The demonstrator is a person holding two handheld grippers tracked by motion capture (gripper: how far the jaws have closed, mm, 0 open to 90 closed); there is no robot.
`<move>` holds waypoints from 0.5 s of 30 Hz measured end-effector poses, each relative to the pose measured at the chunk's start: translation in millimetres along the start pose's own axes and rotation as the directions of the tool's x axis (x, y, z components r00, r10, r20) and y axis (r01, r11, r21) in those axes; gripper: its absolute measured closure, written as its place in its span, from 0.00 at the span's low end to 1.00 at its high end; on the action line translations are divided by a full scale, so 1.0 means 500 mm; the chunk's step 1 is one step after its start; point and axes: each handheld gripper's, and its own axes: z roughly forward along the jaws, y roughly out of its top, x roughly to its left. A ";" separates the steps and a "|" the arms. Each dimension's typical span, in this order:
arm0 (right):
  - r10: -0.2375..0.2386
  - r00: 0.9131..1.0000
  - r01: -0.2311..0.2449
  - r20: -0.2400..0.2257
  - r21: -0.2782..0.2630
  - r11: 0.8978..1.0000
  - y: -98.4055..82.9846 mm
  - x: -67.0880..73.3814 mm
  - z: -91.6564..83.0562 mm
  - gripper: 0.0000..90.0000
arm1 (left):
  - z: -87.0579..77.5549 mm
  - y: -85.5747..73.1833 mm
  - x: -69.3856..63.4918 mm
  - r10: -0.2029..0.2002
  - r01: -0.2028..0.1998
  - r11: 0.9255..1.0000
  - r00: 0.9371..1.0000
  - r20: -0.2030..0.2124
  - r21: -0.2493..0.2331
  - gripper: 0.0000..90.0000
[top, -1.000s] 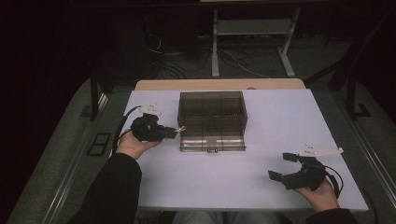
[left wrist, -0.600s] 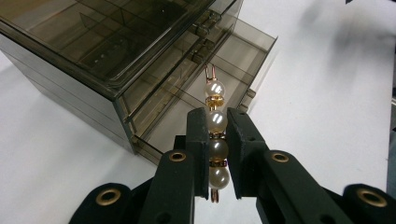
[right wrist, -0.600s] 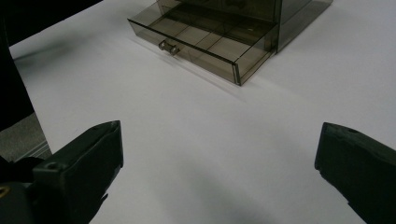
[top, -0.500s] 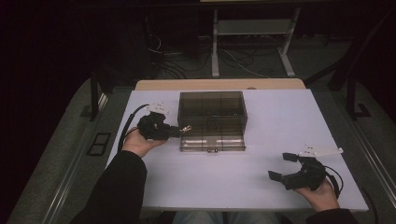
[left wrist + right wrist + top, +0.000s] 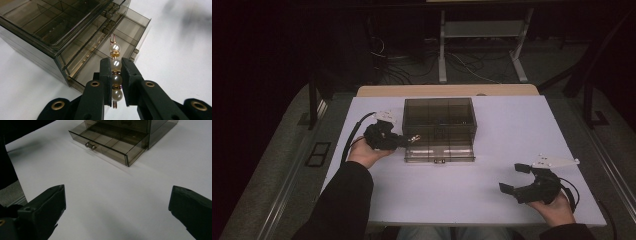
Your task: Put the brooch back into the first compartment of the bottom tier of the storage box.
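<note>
A smoky see-through drawer box (image 5: 439,114) stands mid-table with its bottom drawer (image 5: 439,151) pulled out toward me. My left gripper (image 5: 404,140) is at the drawer's left end, shut on a gold pin strung with several pearls (image 5: 414,137). In the left gripper view the pin (image 5: 115,48) stands upright between the jaws of the left gripper (image 5: 116,63), its tip over the open drawer (image 5: 143,30). My right gripper (image 5: 513,178) rests low at the table's front right, open with nothing in it. In its own view the right gripper (image 5: 117,192) faces the drawer (image 5: 110,146) and its knob (image 5: 90,145).
The white tabletop (image 5: 512,125) has bare room right of the box and along the front. A wooden strip (image 5: 447,90) borders the far edge. Beyond it are desk legs and cables on a dark floor (image 5: 472,60).
My left gripper has edged to the right with the pearl pin, closer to the drawer's left end. The right gripper has stayed where it was.
</note>
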 end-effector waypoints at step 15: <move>-0.003 1.000 0.003 -0.002 0.006 1.000 0.000 0.002 0.001 0.01 | 0.033 -0.001 0.009 -0.014 0.014 1.000 1.000 0.011 -0.006 0.88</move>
